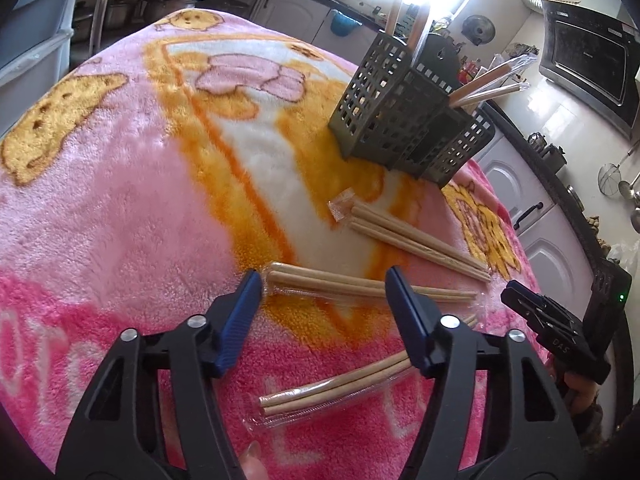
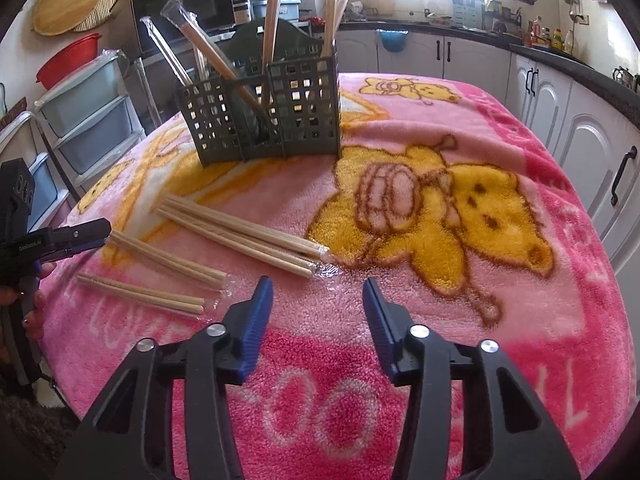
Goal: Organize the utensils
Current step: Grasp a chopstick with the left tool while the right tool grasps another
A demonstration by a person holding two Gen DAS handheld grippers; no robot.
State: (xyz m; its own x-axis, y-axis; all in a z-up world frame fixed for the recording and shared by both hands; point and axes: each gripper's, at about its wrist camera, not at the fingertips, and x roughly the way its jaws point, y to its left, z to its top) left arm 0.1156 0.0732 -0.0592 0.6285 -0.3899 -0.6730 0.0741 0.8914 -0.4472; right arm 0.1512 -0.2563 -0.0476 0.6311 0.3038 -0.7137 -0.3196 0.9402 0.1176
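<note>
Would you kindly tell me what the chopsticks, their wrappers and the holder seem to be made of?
Chopsticks: probably pale, unvarnished wood or bamboo, matte. Wrappers: thin clear plastic film, glinting and crinkled. Holder: likely moulded grey-green plastic, matte, with a square-hole grid.

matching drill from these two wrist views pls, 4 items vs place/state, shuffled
Items:
1. left gripper
2. right gripper
3. green utensil caddy
4. curved wrapped chopstick pair

Places or states:
A. stands upright on the pink blanket, wrapped chopsticks sticking out of it
B. jaws open over bare blanket, nothing between them
C. lies flat, nearest the left wrist camera
D. jaws open astride a wrapped chopstick pair

Pairs: 1-D, 2-B, 3-A, 4-C
</note>
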